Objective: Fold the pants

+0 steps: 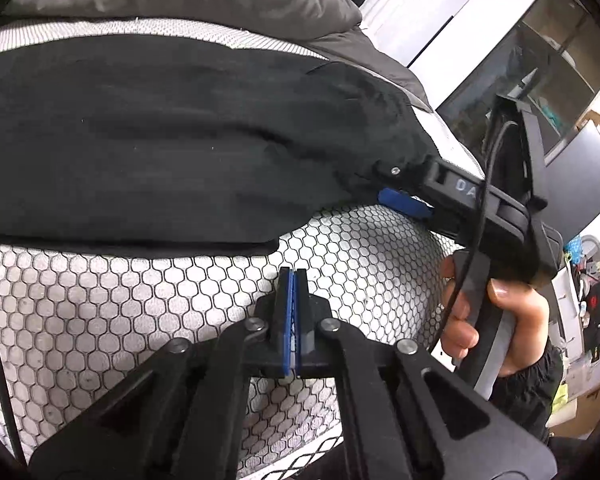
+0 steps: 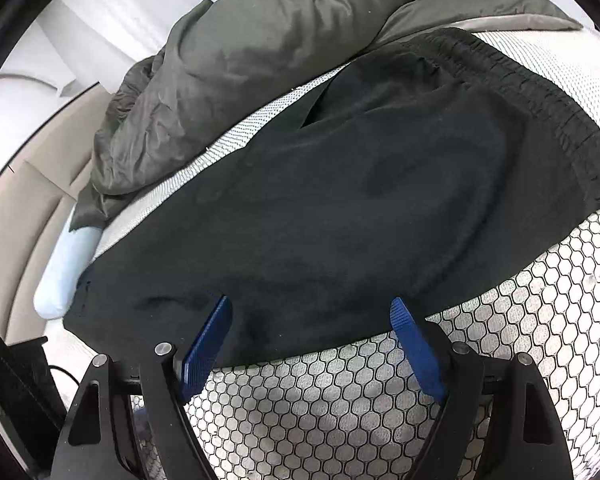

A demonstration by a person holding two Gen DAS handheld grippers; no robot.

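The left gripper (image 1: 293, 280) has its blue pads pressed flat together with nothing between them, poised over the honeycomb-patterned bed cover (image 1: 100, 320) just short of the cloth's edge. The right gripper (image 2: 312, 312) stands wide, its blue fingers (image 2: 206, 344) straddling the near edge of the black pants (image 2: 360, 200) without pinching them. The pants lie spread across the cover, elastic waistband (image 2: 548, 108) at the far right, a rumpled grey duvet (image 2: 260, 60) heaped behind.
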